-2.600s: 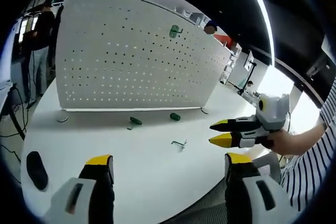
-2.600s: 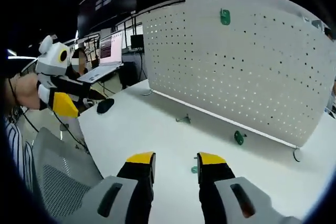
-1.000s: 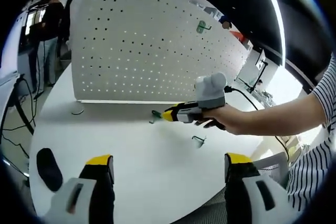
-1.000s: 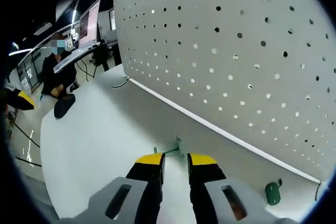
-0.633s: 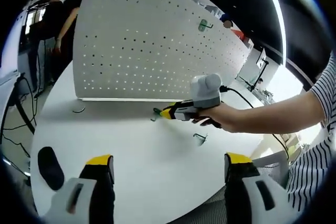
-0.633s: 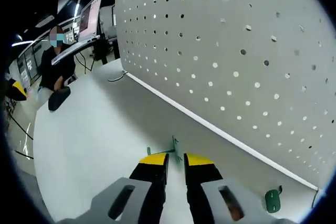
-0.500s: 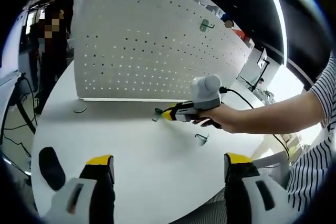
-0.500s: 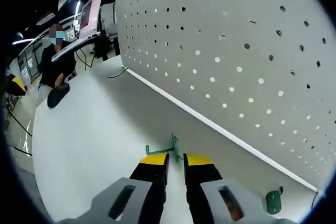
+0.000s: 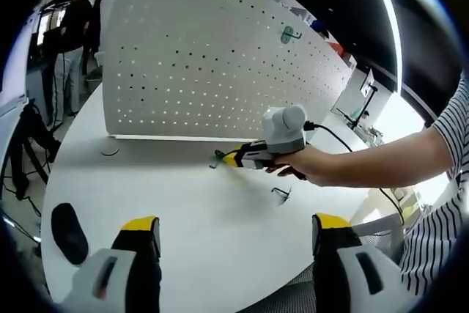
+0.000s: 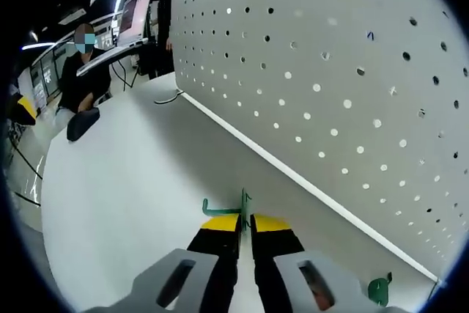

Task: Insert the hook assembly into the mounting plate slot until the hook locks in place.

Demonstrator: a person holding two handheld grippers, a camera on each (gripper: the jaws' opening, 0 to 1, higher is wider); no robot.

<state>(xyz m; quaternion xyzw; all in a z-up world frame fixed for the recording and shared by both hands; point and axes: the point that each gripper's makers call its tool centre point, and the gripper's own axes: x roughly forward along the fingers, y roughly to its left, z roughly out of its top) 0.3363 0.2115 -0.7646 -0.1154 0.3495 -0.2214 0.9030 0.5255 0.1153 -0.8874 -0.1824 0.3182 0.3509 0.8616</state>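
Right now the right gripper (image 10: 245, 223) is pinching the green hook assembly (image 10: 233, 204) between its yellow-tipped jaws, which are pressed nearly together, with the hook sitting low over the white table (image 10: 124, 174) just in front of the base of the upright white pegboard (image 10: 330, 71). From the left gripper view, the left gripper (image 9: 231, 229) is hanging back near the table's edge with its jaws spread wide and holding nothing, while the person's hand (image 9: 308, 166) is reaching the right gripper toward the foot of the pegboard. Another green hook (image 9: 289, 34) is hanging high on the pegboard, a small metal hook (image 9: 281, 193) is lying on the table beside the hand, a dark mouse (image 9: 66, 229) is resting near the left edge, and one more green piece (image 10: 377, 289) is lying by the pegboard's base.
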